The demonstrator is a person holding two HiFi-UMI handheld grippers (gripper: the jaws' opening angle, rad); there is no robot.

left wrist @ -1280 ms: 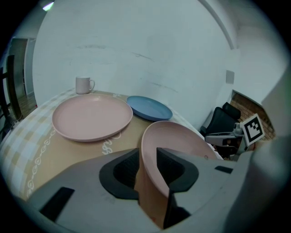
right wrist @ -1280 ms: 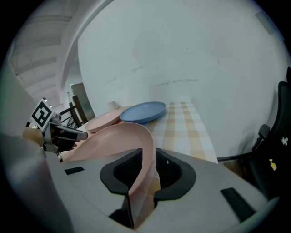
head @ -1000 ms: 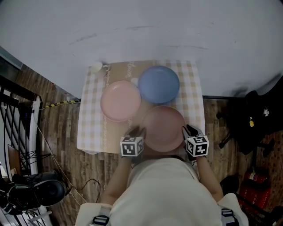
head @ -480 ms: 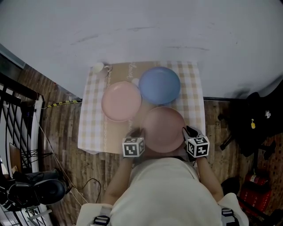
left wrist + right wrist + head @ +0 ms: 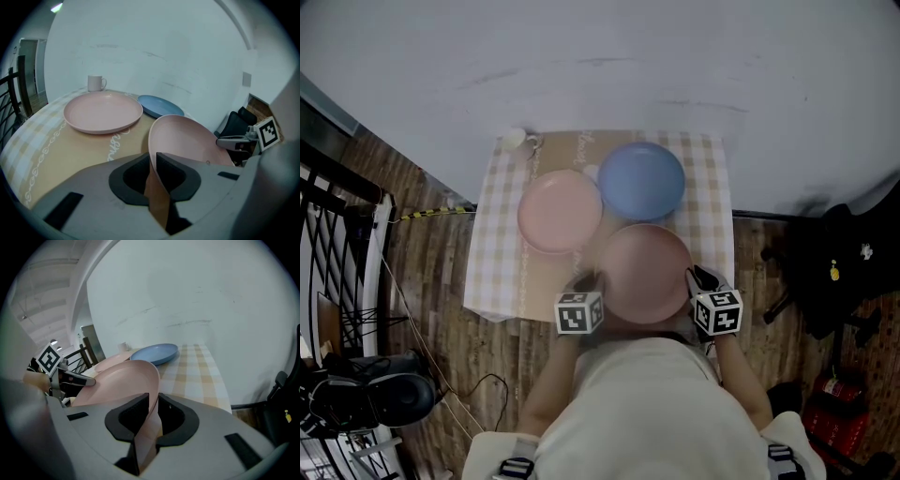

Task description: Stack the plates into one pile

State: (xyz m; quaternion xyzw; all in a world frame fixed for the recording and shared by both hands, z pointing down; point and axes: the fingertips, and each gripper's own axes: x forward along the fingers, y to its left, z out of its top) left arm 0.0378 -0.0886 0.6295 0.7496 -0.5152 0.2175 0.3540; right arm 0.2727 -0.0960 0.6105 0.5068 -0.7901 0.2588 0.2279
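Pink plate (image 5: pixel 645 272) pinched in closing claws (image 5: pixel 153 160) (image 5: pixel 153 402).

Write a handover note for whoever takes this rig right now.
Left tool: jaws have just been closing and now grip the left rim of the near pink plate.
Right tool: jaws also just closing, gripping its right rim.
Far pink plate and blue plate lie side by side on the table, unstacked.
Done: near plate gripped on both sides.
To do: nothing stacked yet; set it on one plate, then add the third.

Checked table (image 5: pixel 492 253) carries pale pink plate (image 5: pixel 560 212), blue plate (image 5: pixel 641 181), 1 mug (image 5: pixel 517 138).
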